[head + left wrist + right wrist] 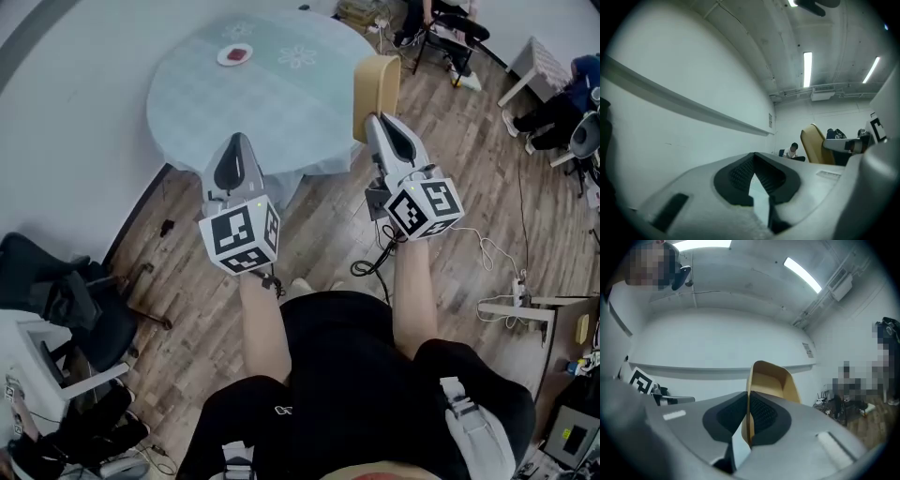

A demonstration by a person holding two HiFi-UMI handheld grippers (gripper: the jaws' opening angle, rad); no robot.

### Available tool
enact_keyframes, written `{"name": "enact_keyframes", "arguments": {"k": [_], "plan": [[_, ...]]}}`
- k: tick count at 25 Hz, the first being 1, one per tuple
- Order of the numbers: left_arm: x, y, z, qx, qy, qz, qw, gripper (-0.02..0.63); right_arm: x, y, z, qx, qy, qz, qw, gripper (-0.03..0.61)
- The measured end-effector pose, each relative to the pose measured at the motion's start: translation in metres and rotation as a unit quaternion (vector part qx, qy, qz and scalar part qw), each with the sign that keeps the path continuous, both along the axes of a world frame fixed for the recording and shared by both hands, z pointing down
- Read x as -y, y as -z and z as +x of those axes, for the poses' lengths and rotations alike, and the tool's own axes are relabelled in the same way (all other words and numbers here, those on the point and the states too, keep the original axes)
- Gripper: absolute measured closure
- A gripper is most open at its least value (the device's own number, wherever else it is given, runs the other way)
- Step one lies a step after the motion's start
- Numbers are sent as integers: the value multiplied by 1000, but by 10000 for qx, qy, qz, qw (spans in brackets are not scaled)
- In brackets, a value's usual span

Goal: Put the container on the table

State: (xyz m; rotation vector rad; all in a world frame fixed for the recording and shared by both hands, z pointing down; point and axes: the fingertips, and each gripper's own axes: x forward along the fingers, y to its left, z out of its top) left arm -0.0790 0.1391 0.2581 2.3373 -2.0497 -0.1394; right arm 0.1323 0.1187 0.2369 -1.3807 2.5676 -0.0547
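One thin wall being pinched: container [376,82] risking swinging or slipping from right gripper [378,120] during carry, since grip is catching edge only. Wall sitting between clenched fingers [761,413], body rising beyond tips, hanging in air near table [187,103] edge. Left gripper [236,142] sitting clenched, empty.

The tan, open container [376,84] stood on edge, its wall pinched by the right gripper [377,127], just right of the round pale table [187,103], seemingly above the floor
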Motion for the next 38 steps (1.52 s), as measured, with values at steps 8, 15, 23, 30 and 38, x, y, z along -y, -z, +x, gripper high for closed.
{"name": "enact_keyframes", "arguments": {"k": [8,15,23,30,38], "plan": [[6,-32,-14,-34,38,-347,9994,617,8,-23,-3,251,64,-247,9994,551],[14,-41,-25,-30,15,-403,9992,615,11,-30,-16,210,157,-250,9993,551],[42,-21,-12,43,-312,-190,9993,615,29,-8,-7,252,-40,-37,9997,551],[77,-25,-8,97,-357,-149,9992,615,72,-9,2,438,-79,-15,9990,551],[152,-46,-72,-123,348,-371,9986,615,167,-27,-49,330,339,-200,9987,549]]}}
